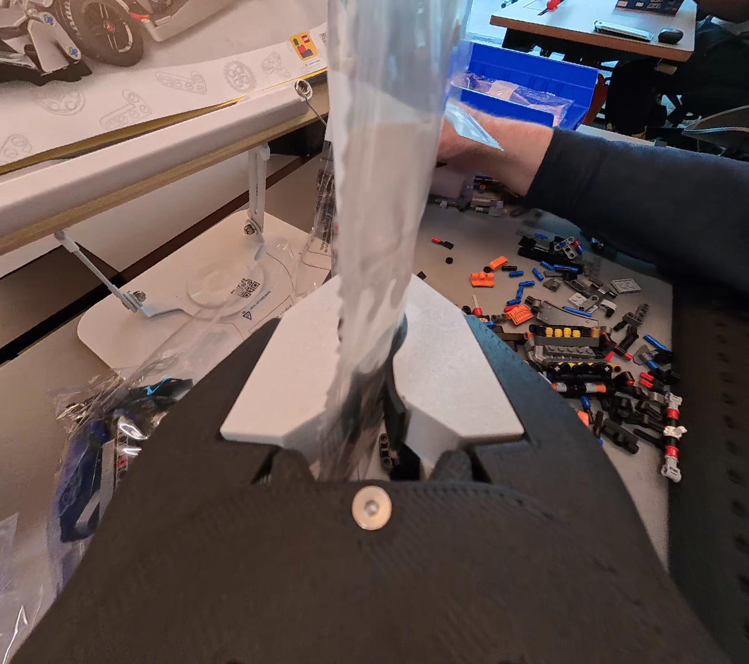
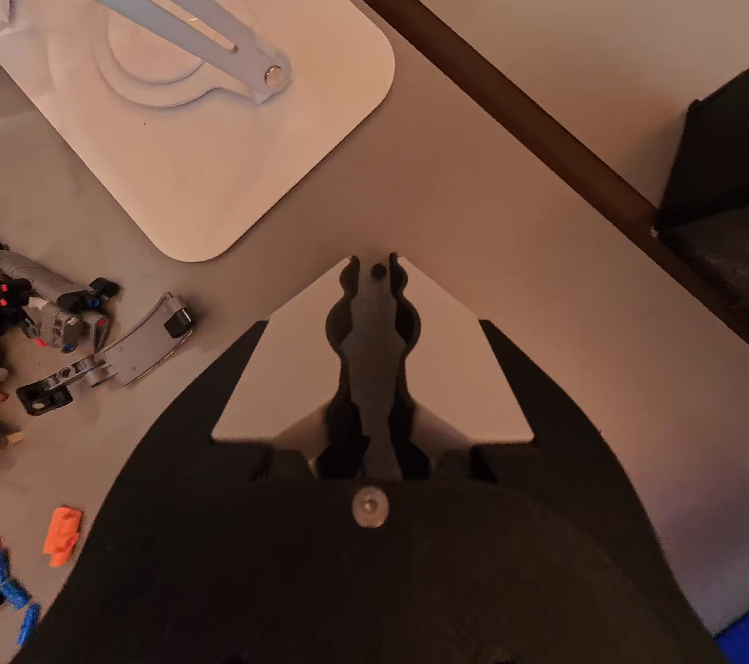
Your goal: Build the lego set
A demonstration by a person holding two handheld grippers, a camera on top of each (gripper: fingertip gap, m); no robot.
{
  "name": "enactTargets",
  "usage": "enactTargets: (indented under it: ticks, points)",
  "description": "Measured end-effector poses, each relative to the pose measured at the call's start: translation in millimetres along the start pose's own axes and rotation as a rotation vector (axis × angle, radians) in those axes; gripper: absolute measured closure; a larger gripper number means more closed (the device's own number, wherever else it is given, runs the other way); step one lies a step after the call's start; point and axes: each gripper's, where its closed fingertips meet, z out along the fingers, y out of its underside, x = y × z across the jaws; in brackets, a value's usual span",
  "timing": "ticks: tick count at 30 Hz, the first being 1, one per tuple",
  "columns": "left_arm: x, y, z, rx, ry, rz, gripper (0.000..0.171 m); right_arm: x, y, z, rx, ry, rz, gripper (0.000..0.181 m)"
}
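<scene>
In the left wrist view my left gripper is shut on a clear plastic bag. The bag stands up from the fingertips and blocks the middle of the view. A person's hand and dark sleeve reach in from the right behind the bag. In the right wrist view my right gripper is low over the grey table with its jaws a little apart. A small round black piece lies on the table between the fingertips. It is close to the right pad, with a gap on its left side.
A white stand base holds the picture sheet. Loose parts are piled at the right. A bag of parts is at the left and a blue bin behind. A grey assembly, curved panel and orange piece lie left of the right gripper. The grippers' ends are close to 30 cm from one another. The grey assembly is about equally far from each gripper, around 15 cm.
</scene>
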Motion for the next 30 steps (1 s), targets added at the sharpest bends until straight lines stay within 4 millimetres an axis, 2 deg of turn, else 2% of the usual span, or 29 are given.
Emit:
enactTargets:
  ticks: [2, 6, 10, 20, 22, 25, 30]
  points:
    - [0, 0, 0, 0.002, 0.002, -0.002, 0.171, 3, 0, -4, 0.006, 0.003, 0.011, 0.167]
    - [1, 1, 0, -0.003, 0.003, 0.001, 0.171, 3, 10, 5, -0.042, 0.004, 0.002, 0.169]
    - [0, 0, -1, 0.001, 0.0, 0.0, 0.171, 2, 9, 7, -0.038, 0.009, -0.008, 0.176]
    - [1, 1, 1, -0.006, 0.0, 0.007, 0.171, -4, 9, 2, -0.038, -0.038, -0.006, 0.177]
    - [0, 0, 0, -0.002, 0.0, 0.006, 0.171, -6, 5, -6, -0.025, -0.052, -0.001, 0.177]
    - [0, 0, -1, -0.001, 0.001, 0.006, 0.171, -11, -5, -30, 0.007, -0.079, -0.007, 0.177]
    - [3, 1, -1, -0.009, 0.011, 0.011, 0.171, -20, -27, -92, 0.091, -0.08, -0.037, 0.177]
